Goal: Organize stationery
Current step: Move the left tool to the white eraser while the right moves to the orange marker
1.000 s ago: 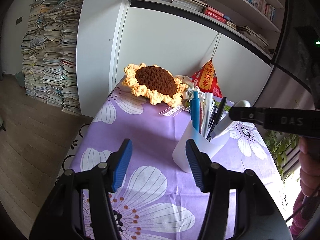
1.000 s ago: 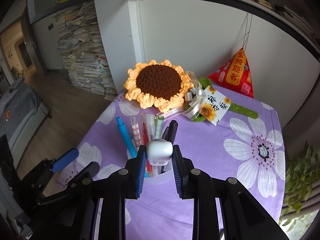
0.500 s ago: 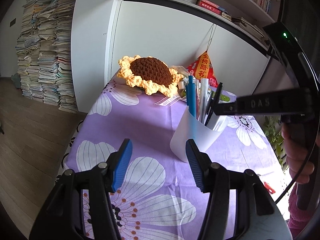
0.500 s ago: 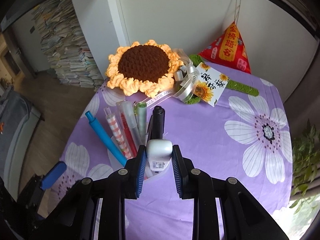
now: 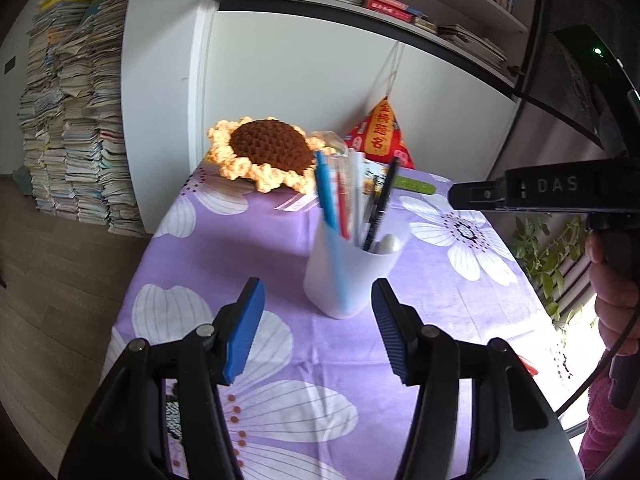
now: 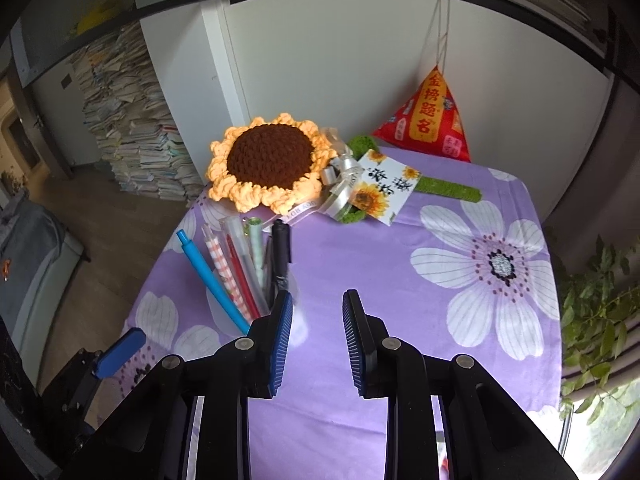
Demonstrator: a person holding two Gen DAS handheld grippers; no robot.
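Purple floral tablecloth (image 5: 248, 240), sunflower (image 5: 264, 152) at twelve o'clock. White cup (image 5: 352, 272) of pens (image 5: 326, 196) stands centre, white tube (image 5: 387, 243) inside. Left gripper (image 5: 318, 328) at six, fingers apart, empty. Right gripper (image 6: 317, 338) fingers apart, empty, cup at its nine.

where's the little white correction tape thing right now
In the left wrist view, the white item sits inside the white cup, at its right side beside the black pen, ahead of the open left gripper.

The tablecloth (image 6: 360, 264) was purple with white flowers; the cup (image 5: 352, 276) white, the crocheted sunflower (image 6: 268, 160) brown and orange, the pouch (image 6: 432, 120) red.
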